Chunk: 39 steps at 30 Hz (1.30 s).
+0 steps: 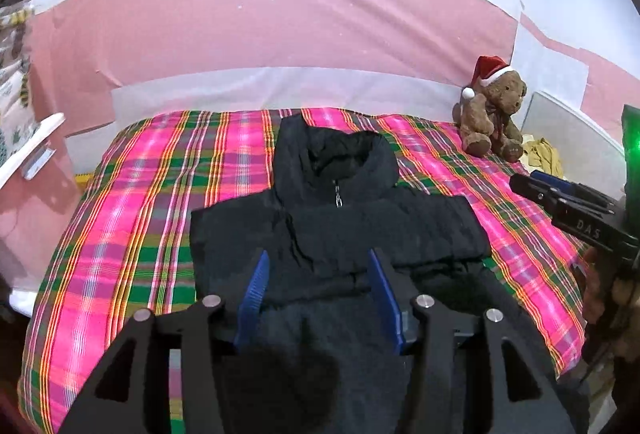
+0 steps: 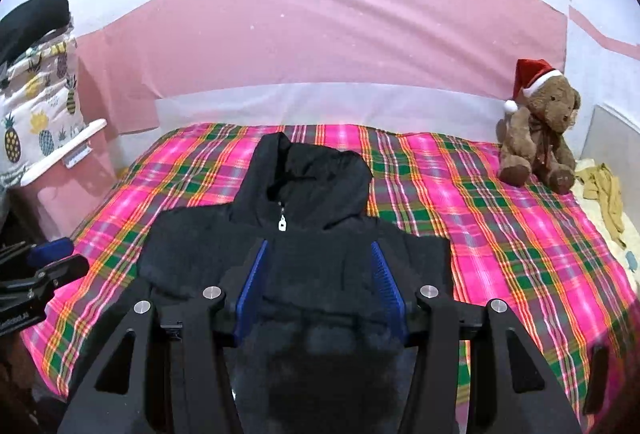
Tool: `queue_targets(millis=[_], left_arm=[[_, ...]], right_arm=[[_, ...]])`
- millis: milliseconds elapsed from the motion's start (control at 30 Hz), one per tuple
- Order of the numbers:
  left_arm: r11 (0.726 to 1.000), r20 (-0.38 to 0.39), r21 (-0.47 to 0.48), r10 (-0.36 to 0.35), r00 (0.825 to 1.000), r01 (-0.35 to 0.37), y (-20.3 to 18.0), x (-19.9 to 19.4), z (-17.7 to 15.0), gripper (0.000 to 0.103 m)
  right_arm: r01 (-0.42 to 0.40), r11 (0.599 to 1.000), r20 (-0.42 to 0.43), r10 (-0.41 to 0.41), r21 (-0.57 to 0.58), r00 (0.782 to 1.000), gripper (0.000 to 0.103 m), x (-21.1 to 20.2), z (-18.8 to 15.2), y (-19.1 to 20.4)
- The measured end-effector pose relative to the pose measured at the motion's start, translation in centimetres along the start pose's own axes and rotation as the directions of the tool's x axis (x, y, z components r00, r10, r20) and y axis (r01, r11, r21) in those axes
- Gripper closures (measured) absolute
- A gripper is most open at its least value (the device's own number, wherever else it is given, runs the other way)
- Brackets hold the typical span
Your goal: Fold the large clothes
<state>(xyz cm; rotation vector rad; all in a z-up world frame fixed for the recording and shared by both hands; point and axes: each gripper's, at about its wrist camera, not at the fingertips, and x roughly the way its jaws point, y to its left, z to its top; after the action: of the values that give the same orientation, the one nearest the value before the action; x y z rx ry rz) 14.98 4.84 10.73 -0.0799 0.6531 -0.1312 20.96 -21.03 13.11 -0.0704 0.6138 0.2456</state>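
Observation:
A black hooded jacket [image 1: 336,234] lies flat on the plaid bed cover [image 1: 132,234], hood toward the wall, zip closed, sleeves folded in over the body. It also shows in the right wrist view [image 2: 304,258]. My left gripper [image 1: 318,264] is open and empty, held above the jacket's lower middle. My right gripper [image 2: 318,254] is open and empty, above the jacket's chest. The right gripper also shows at the right edge of the left wrist view [image 1: 560,194]. The left gripper shows at the left edge of the right wrist view [image 2: 40,270].
A brown teddy bear with a red Santa hat [image 2: 540,138] sits at the bed's far right corner. Yellow cloth [image 2: 604,190] lies beside it. A pineapple-print cover [image 2: 36,118] and pink furniture [image 2: 68,186] stand left of the bed. A pink wall panel [image 2: 320,34] is behind.

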Motion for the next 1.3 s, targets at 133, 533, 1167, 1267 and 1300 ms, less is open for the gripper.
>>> queue_targets(millis=[133,533,1167,1267,1300], left_arm=[[1.000,-0.006,0.009,0.001,1.000,-0.001,0.4,2.7,2.8,0.047],[1.000,-0.094,-0.028,0.002,0.996,-0.004,3.9,16.8,10.3,0.042],[0.991,-0.241,-0.122,0.016,0.970,-0.046,6.9,38.1,13.4,0.067],[0.991,-0.254,-0.123,0.011,0.967,-0.044,6.9,38.7,12.8,0.098],[0.993,-0.236,-0.110,0.016,0.972,-0.044,6.8,38.4,12.7,0.100]], right_arm=[[-0.027,1.000,-0.038,0.028,0.009,0.999,0.050,2.9,1.7,-1.1],[-0.075,0.991,-0.196,0.095,0.110,0.976,0.050,16.9,6.6,-5.3],[-0.077,0.964,-0.354,0.167,0.256,0.920,0.050,38.5,8.3,-10.6],[-0.085,0.970,-0.359,0.166,0.230,0.919,0.096,39.3,8.1,-10.0],[-0.090,0.971,-0.346,0.165,0.223,0.924,0.096,38.7,8.2,-9.7]])
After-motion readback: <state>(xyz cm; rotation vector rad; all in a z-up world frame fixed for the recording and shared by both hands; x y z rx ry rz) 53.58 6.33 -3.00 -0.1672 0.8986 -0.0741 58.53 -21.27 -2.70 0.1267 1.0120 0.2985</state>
